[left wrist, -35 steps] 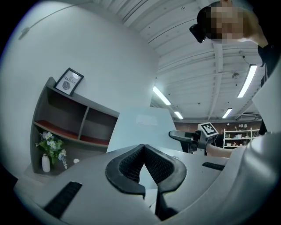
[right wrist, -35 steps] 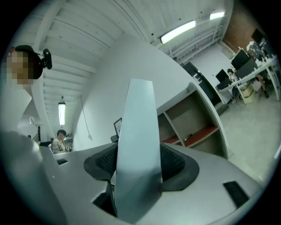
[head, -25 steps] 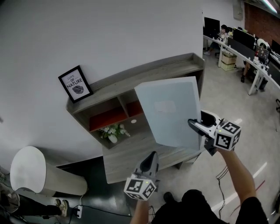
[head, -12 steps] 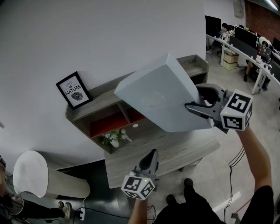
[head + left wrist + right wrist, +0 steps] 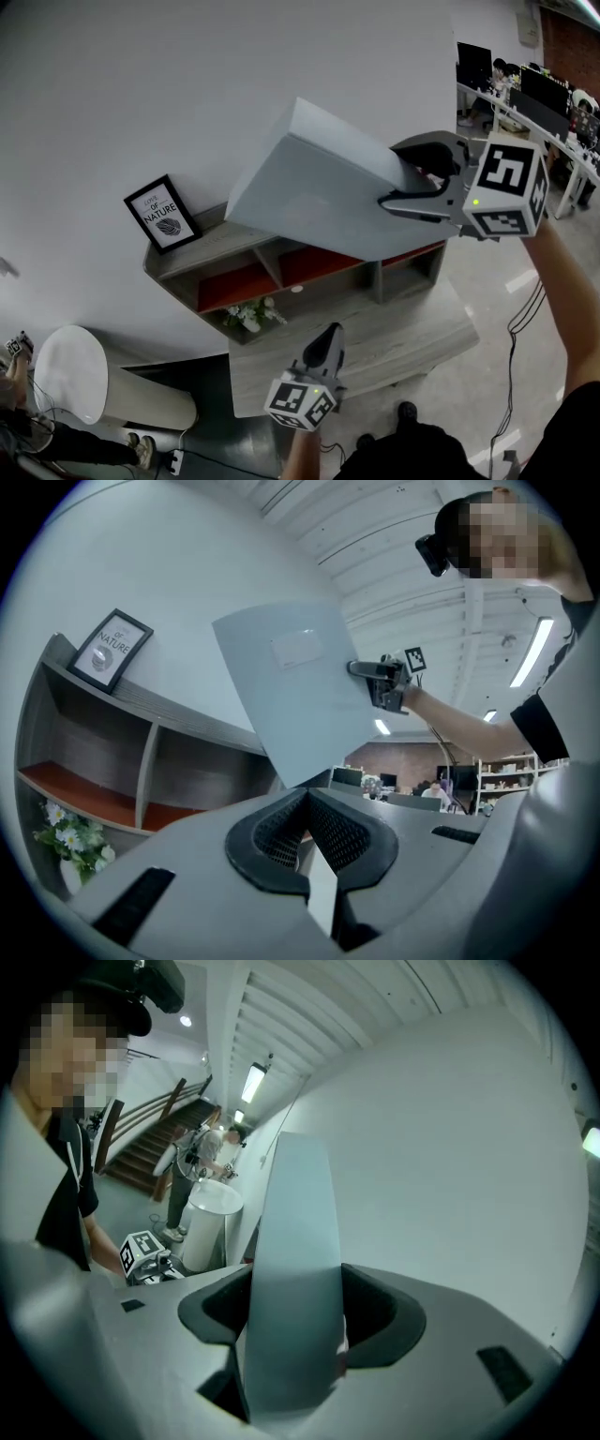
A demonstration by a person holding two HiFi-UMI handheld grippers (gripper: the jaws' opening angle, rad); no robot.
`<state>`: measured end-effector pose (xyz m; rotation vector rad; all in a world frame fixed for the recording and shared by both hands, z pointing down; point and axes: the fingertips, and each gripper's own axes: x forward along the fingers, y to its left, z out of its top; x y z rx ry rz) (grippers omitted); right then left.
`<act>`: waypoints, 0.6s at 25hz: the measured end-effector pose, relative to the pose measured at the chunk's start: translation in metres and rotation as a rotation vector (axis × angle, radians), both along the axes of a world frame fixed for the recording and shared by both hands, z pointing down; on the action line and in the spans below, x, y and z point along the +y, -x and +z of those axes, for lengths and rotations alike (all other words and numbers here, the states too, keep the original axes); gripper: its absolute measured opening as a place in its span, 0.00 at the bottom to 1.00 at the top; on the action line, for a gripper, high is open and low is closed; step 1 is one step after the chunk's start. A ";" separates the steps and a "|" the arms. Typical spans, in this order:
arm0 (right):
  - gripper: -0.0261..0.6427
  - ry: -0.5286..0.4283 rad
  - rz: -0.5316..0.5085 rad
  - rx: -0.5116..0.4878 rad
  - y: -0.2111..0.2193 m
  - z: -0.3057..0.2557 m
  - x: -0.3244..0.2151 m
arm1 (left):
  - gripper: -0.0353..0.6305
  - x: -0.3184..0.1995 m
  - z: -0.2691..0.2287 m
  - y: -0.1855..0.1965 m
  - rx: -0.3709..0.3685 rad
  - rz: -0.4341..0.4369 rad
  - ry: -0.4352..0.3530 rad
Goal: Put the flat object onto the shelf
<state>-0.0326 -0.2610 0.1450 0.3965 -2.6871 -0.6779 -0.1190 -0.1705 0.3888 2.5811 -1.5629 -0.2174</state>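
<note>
Up went the pale blue-grey flat rectangular box (image 5: 314,192), and the right gripper (image 5: 401,176) had it by the right-hand edge, jaws pinching the thin side between them; the right gripper view showed that narrow edge running straight out from the clamp toward the white wall (image 5: 187,84). The box hung tilted in the air, far long edge high and close to the wall, near long edge low, its left corner pointing down at the grey wooden shelf unit (image 5: 211,246). From the head view that lower edge crossed the line of the shelf's top board; whether the two touched could not be told. At the top board's left end stood the black-framed picture (image 5: 162,213), leaning on the wall, just beside the box's lowest corner but apart from it. Below ran the open compartments with orange-red back panels (image 5: 234,281) and a bunch of white flowers (image 5: 247,314) in the left one. The left gripper (image 5: 326,339) hovered low in front of the shelf, well apart from the box, jaws pressed together on nothing. A white round bin (image 5: 64,375) sat off to the left on the floor.
</note>
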 end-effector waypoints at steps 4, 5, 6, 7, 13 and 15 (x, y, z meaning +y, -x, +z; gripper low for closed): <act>0.46 -0.058 -0.038 0.081 0.006 -0.029 -0.020 | 0.07 -0.021 -0.006 -0.009 -0.004 -0.018 -0.013; 0.46 -0.074 -0.048 0.104 0.007 -0.035 -0.024 | 0.07 -0.026 -0.007 -0.011 -0.006 -0.023 -0.014; 0.46 -0.089 -0.057 0.128 0.008 -0.041 -0.028 | 0.07 -0.030 -0.007 -0.013 -0.008 -0.029 -0.014; 0.46 -0.102 -0.067 0.153 0.009 -0.046 -0.033 | 0.07 -0.034 -0.008 -0.016 -0.009 -0.035 -0.014; 0.46 -0.149 -0.145 0.300 0.021 -0.068 -0.069 | 0.07 -0.057 -0.014 -0.032 -0.005 -0.076 -0.007; 0.46 -0.156 -0.163 0.353 0.025 -0.069 -0.080 | 0.07 -0.062 -0.013 -0.039 -0.010 -0.086 -0.001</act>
